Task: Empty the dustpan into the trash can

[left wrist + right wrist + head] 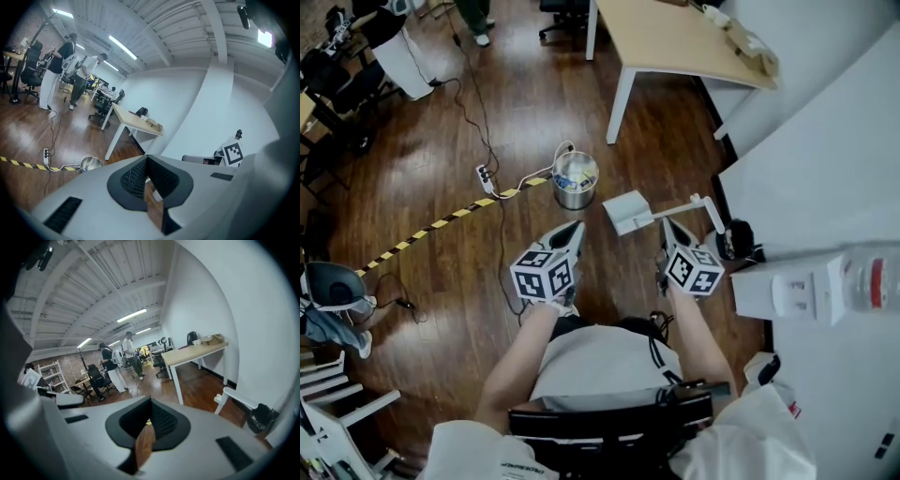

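Observation:
The round metal trash can [576,178] stands on the wood floor ahead of me, with rubbish in it. To its right the white dustpan [627,211] rests on the floor, its long handle [686,203] running right. My left gripper [573,228] hovers just short of the can, shut and empty; the left gripper view shows the can [91,163] low at left. My right gripper [669,225] is beside the dustpan handle, apart from it, shut with nothing between its pads. In the right gripper view the handle's end [233,398] lies off to the right of the shut jaws.
A wooden desk [675,42] with white legs stands behind the can. Yellow-black tape [441,223], a power strip [485,176] and cables cross the floor at left. A white wall [825,159] and a black object [739,239] bound the right. People stand far back [129,355].

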Demonstrator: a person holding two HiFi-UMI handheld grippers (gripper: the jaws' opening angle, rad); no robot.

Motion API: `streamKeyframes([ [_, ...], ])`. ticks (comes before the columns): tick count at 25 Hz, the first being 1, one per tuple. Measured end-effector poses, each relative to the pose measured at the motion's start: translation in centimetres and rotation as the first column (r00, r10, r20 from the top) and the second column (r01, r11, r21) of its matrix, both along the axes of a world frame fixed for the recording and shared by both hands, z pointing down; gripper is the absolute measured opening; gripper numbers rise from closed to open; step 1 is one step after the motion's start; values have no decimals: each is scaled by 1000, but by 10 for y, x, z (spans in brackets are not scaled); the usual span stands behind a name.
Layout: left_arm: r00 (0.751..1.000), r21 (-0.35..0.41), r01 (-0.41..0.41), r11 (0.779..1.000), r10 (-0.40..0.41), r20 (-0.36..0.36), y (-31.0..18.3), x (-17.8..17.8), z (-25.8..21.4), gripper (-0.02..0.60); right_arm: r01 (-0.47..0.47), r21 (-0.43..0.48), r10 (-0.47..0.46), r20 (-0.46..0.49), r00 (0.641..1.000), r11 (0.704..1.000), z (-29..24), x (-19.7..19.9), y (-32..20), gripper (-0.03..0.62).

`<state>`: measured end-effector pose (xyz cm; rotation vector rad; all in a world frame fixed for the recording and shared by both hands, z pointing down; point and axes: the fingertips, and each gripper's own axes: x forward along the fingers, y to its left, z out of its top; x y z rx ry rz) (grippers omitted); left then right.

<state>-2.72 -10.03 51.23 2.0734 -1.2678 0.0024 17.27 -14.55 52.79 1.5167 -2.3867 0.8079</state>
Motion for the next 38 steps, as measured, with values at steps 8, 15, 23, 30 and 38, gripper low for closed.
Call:
streamKeyframes([
  [8, 998, 45, 60, 997, -60, -1, 36, 42, -28, -9, 154, 32, -154, 1, 988, 988, -28, 5, 58, -2],
  [15, 991, 32, 90, 995, -93, 94, 76, 103, -32, -9, 224, 28, -225, 11, 974, 974, -37, 51, 90, -2],
  [23, 980, 24, 147, 989, -149, 135, 105, 130, -38, -9, 288, -8, -287, 24, 958, 958, -28, 56, 105, -2],
  [30, 986, 52, 102, 993, -107, 128, 106, 134, -51, -9, 244, 41, -246, 38, 969, 969, -51, 57, 107, -2],
  [38, 990, 73, 57, 996, -66, 124, 97, 105, -64, -9, 202, 51, -203, 14, 979, 978, -61, 30, 106, -2],
])
